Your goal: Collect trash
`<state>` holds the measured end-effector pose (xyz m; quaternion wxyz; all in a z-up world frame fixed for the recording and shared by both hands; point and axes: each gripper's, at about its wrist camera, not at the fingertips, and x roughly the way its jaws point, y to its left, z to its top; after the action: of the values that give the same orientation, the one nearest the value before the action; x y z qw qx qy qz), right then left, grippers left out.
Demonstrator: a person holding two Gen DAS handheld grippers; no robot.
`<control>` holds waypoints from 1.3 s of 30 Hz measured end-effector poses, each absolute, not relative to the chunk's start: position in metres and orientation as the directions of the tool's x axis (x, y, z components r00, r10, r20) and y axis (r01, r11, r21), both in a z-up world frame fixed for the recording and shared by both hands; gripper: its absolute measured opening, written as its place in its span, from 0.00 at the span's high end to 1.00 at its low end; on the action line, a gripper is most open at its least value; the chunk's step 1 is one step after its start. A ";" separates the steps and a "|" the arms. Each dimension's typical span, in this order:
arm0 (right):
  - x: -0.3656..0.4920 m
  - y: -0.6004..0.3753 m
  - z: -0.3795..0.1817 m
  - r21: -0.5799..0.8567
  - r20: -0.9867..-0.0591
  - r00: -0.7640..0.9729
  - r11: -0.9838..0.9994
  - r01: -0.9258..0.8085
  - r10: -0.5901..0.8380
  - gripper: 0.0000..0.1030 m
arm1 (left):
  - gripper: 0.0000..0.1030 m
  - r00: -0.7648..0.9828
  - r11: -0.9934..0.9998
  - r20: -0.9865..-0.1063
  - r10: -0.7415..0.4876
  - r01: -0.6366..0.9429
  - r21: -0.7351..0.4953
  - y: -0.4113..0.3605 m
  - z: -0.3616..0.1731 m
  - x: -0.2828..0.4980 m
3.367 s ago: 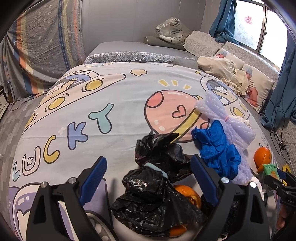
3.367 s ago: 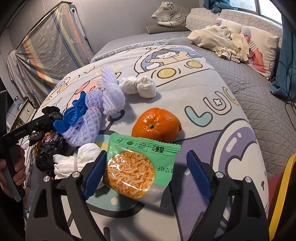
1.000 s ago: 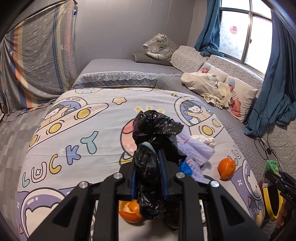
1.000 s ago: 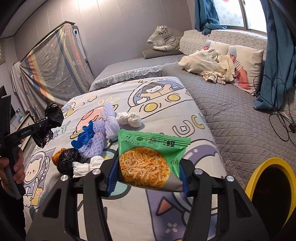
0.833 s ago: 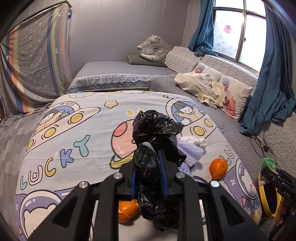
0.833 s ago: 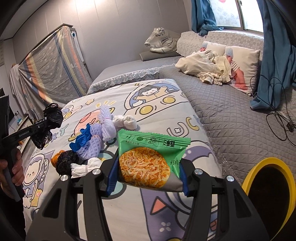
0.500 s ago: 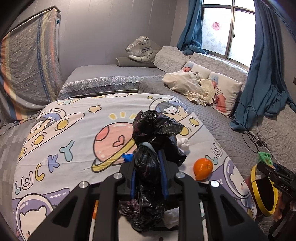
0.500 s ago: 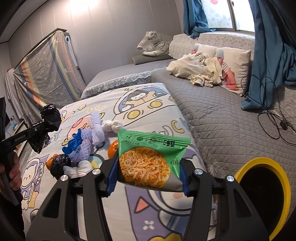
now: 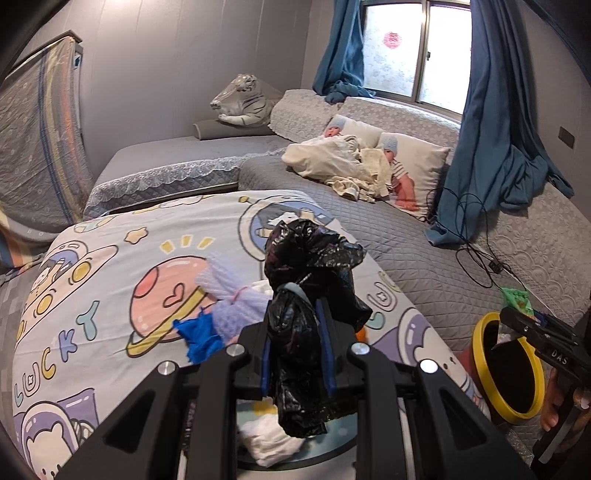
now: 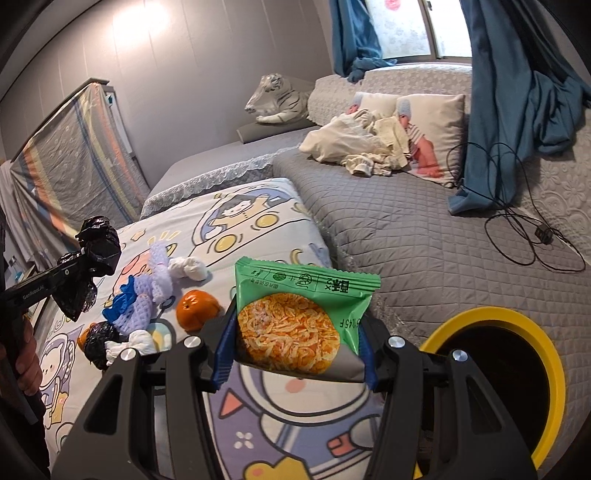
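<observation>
Left gripper (image 9: 296,350): clamped on black bag (image 9: 312,295), raised above cartoon bedsheet (image 9: 110,280). Loose trash mid-sheet. Right gripper (image 10: 295,347): pinching green snack packet (image 10: 299,310), level, beside the sheet's edge, near yellow-rimmed bin (image 10: 517,376).

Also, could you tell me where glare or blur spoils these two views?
Left wrist view: the window is blown out white, and the foam net looks smeared. Right wrist view: a bright patch washes the wall; the snack packet stays sharp.

Black crumpled bag (image 9: 306,295); green packet (image 10: 303,314) with orange print; yellow-rimmed bin (image 10: 517,325); cartoon-patterned bedspread (image 9: 110,266).
</observation>
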<state>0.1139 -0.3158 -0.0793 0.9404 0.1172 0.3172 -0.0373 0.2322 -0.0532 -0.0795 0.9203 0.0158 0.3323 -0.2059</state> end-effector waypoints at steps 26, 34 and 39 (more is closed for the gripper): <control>0.061 -0.414 -0.080 0.208 -0.596 0.785 0.912 0.353 -0.168 0.51 | 0.81 0.536 0.750 -0.618 -0.575 0.648 -0.135 -0.205 -0.084 0.202; 0.043 -0.440 -0.084 0.214 -0.598 0.772 0.886 0.411 -0.214 0.51 | 0.81 0.480 0.700 -0.633 -0.607 0.700 -0.140 -0.239 -0.092 0.191; 0.034 -0.454 -0.089 0.221 -0.605 0.761 0.869 0.443 -0.234 0.50 | 0.81 0.447 0.666 -0.640 -0.625 0.733 -0.137 -0.260 -0.097 0.181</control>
<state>0.0341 -0.4539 -0.0892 0.9213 0.1784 0.2928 -0.1836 0.1809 -0.2600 -0.0973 0.8470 0.0798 0.3398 -0.4010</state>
